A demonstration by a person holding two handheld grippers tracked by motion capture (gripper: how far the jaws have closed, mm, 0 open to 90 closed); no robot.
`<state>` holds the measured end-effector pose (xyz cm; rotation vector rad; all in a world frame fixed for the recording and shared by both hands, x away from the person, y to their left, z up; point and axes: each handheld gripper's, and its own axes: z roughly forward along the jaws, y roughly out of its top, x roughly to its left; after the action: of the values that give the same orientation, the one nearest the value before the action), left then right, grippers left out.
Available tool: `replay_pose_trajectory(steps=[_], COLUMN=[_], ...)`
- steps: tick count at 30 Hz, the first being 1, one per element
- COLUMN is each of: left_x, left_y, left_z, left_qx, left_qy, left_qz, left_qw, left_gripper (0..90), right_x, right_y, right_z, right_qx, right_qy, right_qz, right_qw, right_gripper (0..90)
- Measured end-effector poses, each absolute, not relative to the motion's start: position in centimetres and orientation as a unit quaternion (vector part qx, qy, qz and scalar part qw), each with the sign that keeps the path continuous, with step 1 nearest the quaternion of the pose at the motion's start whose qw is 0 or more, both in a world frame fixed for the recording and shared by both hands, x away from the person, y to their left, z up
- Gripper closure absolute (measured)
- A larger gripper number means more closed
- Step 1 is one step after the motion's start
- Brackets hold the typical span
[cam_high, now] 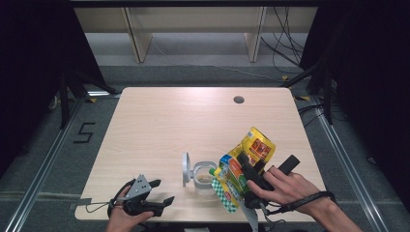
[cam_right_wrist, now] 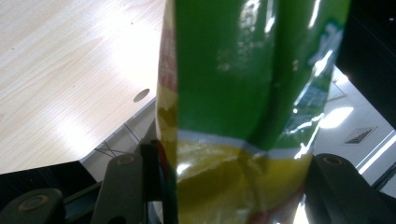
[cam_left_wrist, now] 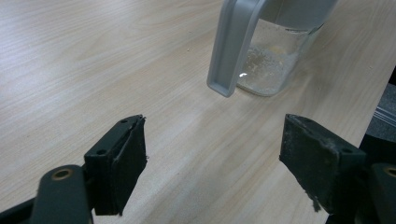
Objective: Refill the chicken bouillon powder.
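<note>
A yellow and green snack bag (cam_high: 252, 146) hangs tilted over a clear glass jar (cam_high: 204, 180) near the table's front edge. My right gripper (cam_high: 247, 170) is shut on the bag's middle, and the bag's mouth (cam_high: 223, 191) points down beside the jar's rim. In the right gripper view the crumpled bag (cam_right_wrist: 243, 93) sits pinched between the two jaws. The jar's grey hinged lid (cam_high: 186, 169) stands flipped open to its left. A pale powder lies in the jar's bottom (cam_left_wrist: 266, 70). My left gripper (cam_high: 162, 191) rests at the front left with its jaws (cam_left_wrist: 215, 144) wide apart and nothing between them.
The light wooden table (cam_high: 164, 121) has a round cable hole (cam_high: 238, 99) at the back right. Its front edge runs just under both hands. Pale shelf legs (cam_high: 138, 41) and loose cables (cam_high: 285, 43) lie on the floor beyond the table.
</note>
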<state>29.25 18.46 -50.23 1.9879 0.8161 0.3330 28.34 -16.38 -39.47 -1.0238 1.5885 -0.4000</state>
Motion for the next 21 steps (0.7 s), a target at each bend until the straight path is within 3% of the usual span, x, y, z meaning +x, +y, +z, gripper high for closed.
replay_pose_trajectory(steps=[13,21], left_x=[29.30,29.31], left_y=[18.49,18.50], left_z=[-50.25,-50.24], left_qx=[0.810,0.809], left_qy=[0.332,0.332], left_qz=[0.134,0.134], left_qw=[0.465,0.465], left_gripper=[22.0,21.9], right_x=[28.52,28.98], right_y=[-16.13,-15.80], right_z=[-39.06,-38.94], right_qx=[-0.432,-0.411], right_qy=[0.681,0.722], right_qz=[-0.175,-0.156], right_qw=[0.565,0.534], right_gripper=[50.5,50.6])
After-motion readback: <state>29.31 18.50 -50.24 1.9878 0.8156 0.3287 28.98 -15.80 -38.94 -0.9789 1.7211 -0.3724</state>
